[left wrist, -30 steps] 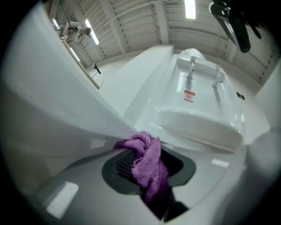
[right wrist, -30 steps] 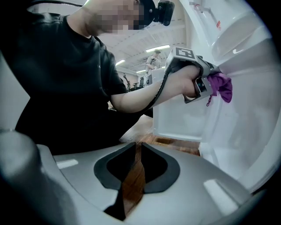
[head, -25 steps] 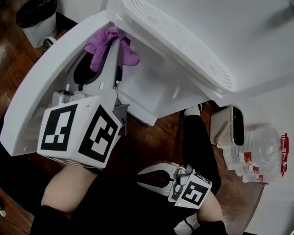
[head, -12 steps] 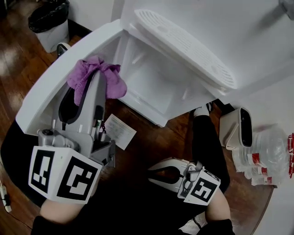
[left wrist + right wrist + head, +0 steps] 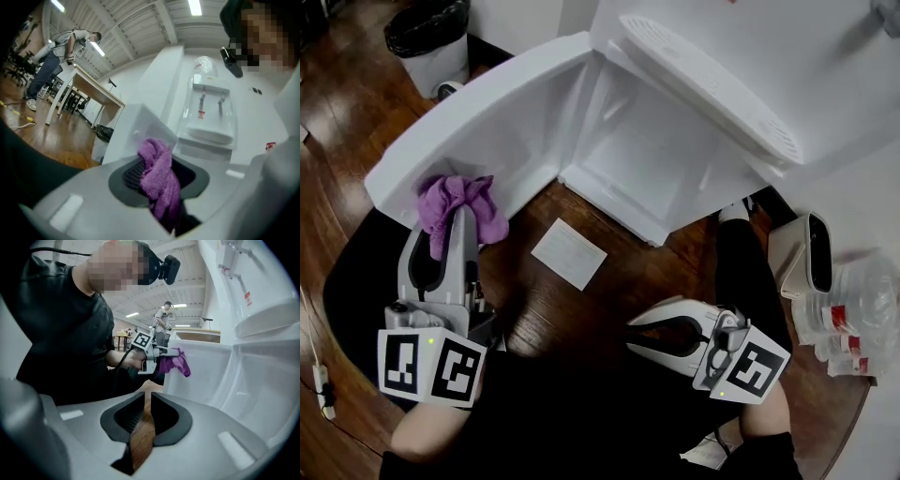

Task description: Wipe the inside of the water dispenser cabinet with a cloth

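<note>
Left gripper (image 5: pixel 457 225): jaws pinching a purple cloth (image 5: pixel 452 199), outside the open water dispenser cabinet (image 5: pixel 661 164), just beside its open door (image 5: pixel 487 112). Right gripper (image 5: pixel 639 336): jaws pressed together, empty, over the wooden floor (image 5: pixel 609 291). White paper sheet (image 5: pixel 569 253): flat on floor, before cabinet.

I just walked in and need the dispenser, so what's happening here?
A person works at the white water dispenser's open cabinet with two handheld grippers. The left gripper is shut on a purple cloth, held by the edge of the open door, outside the cabinet. The right gripper is shut and empty, low over the wooden floor.
</note>
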Motion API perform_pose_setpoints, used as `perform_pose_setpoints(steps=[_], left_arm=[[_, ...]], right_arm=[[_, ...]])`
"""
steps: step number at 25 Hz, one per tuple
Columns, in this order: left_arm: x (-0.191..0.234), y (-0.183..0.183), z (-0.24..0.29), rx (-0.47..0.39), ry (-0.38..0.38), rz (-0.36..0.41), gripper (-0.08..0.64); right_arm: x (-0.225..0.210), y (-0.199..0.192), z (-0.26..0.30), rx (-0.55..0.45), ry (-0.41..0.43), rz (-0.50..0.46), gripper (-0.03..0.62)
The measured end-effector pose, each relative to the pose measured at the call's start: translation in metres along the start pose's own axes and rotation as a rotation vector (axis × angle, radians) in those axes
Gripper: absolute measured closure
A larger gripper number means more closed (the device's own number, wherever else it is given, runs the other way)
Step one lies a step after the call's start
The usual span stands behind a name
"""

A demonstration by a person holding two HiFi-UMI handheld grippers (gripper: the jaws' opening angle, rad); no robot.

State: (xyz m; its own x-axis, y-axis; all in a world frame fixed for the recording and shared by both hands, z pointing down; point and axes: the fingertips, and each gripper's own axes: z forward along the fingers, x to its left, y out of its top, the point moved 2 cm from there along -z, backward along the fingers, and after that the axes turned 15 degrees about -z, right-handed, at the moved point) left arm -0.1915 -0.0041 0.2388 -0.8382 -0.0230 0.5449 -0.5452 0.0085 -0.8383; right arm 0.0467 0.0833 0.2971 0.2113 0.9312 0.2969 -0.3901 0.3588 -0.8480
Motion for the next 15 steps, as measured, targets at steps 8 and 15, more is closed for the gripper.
perform_pose_setpoints(steps=[8,15], left_arm=[[0.109,-0.113,0.008,0.277,0.292,-0.058,0.43],[0.086,-0.176,0.017,0.505,0.199,-0.149,0.43]], right_arm=[[0.005,0.018,0.015,-0.011,0.046,-0.076,0.548],[-0.012,0.03,0.007,-0.038,-0.032,-0.074,0.548]])
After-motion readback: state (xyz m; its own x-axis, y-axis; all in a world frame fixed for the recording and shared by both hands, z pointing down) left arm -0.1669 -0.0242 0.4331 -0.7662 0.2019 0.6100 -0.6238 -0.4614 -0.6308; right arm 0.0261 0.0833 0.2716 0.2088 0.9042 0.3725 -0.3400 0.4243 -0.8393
